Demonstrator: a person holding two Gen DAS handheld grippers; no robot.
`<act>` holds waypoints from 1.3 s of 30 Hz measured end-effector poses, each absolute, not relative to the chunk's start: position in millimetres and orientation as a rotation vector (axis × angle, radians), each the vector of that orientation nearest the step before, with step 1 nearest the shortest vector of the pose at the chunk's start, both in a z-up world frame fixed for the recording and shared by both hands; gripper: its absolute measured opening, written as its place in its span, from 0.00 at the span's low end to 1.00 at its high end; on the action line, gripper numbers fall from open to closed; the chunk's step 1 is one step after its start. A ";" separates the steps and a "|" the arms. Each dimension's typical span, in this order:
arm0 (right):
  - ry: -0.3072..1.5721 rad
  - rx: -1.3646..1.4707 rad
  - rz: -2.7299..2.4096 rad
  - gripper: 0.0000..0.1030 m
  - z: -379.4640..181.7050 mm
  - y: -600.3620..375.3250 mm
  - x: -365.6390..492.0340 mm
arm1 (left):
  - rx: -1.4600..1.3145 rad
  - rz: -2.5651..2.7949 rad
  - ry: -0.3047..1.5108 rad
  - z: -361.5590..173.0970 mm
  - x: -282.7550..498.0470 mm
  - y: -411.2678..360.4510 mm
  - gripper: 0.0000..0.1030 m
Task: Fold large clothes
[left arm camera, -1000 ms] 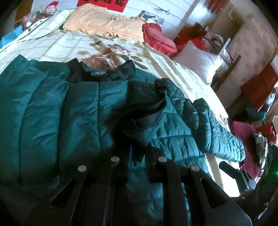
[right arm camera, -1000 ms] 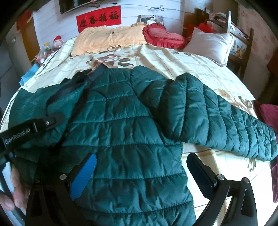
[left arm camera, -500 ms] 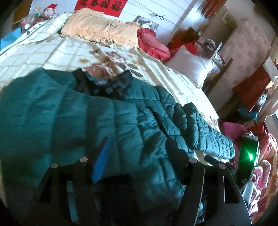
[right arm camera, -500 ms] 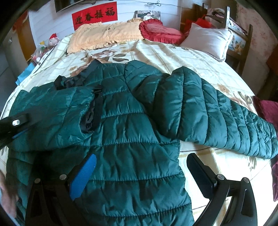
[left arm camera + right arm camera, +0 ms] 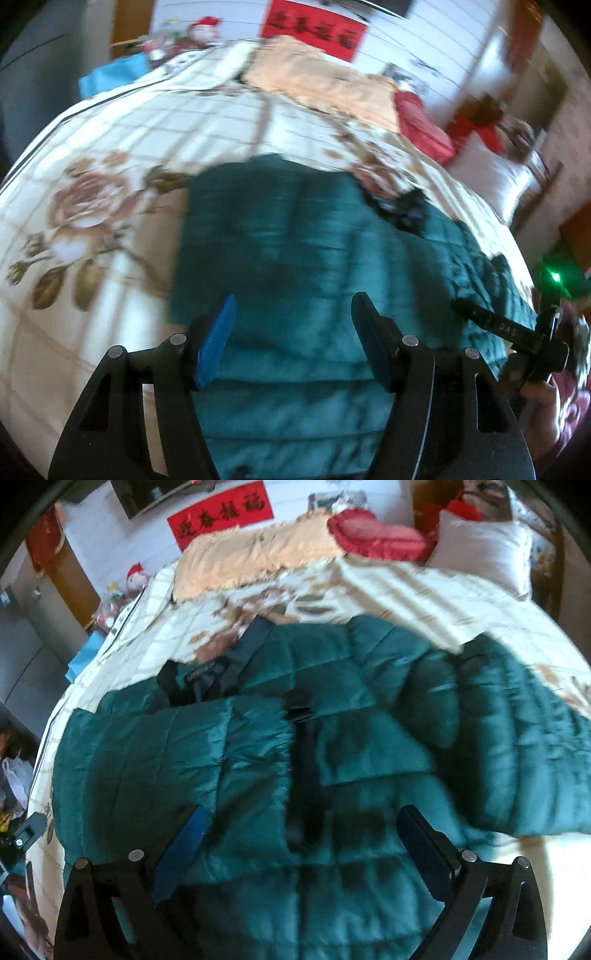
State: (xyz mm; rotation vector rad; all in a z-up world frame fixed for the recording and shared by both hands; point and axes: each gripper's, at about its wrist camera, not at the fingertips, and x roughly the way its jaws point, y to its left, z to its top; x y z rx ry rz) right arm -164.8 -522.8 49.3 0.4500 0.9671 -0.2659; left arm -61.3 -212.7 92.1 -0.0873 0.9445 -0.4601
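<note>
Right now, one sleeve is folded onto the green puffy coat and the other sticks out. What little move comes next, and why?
Probably reach the right gripper, its jaws closing on nothing, toward the spread sleeve lying out on the bedspread. The other sleeve already lies folded across the jacket, so this one likely follows. The left gripper hangs open.

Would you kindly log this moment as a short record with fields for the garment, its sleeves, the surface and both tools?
garment: green puffer jacket, spread out flat
sleeves: one sleeve folded across the body; the other sleeve lies out to the side
surface: floral bedspread
left tool: open above the jacket, nothing held
right tool: jaws closing, nothing gripped
</note>
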 end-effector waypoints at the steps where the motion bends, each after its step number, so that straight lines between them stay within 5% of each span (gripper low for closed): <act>1: 0.969 0.459 -0.246 0.64 46.0 -520.2 -159.5 | -0.097 -0.436 0.943 91.0 -58.6 -202.4 0.63; 3: 0.945 0.464 -0.233 0.34 47.2 -517.3 -157.2 | -0.112 -0.393 0.943 88.4 -53.7 -185.7 0.63; 6: 0.877 0.382 -0.257 0.17 66.6 -506.5 -161.0 | -0.131 -0.337 0.952 83.9 -47.8 -169.2 0.63; 14: 0.705 0.249 -0.380 0.14 129.7 -524.8 -182.8 | -0.117 -0.315 0.968 72.7 -39.9 -171.3 0.63; 25: 0.801 0.277 -0.488 0.12 67.5 -562.8 -173.1 | -0.076 -0.304 0.980 63.2 -38.4 -193.5 0.63; 26: 0.837 0.275 -0.482 0.13 61.2 -563.9 -171.6 | -0.075 -0.304 0.975 65.6 -38.8 -194.8 0.63; 28: 0.870 0.283 -0.489 0.30 59.2 -564.6 -171.8 | -0.064 -0.307 0.955 71.2 -39.7 -198.3 0.63; 30: 0.832 0.291 -0.514 0.59 70.8 -563.8 -183.3 | -0.044 -0.305 0.929 77.1 -40.2 -203.2 0.63; 39: 0.797 0.295 -0.306 0.65 113.8 -522.2 -177.8 | 0.034 -0.299 0.840 86.1 -30.5 -236.4 0.63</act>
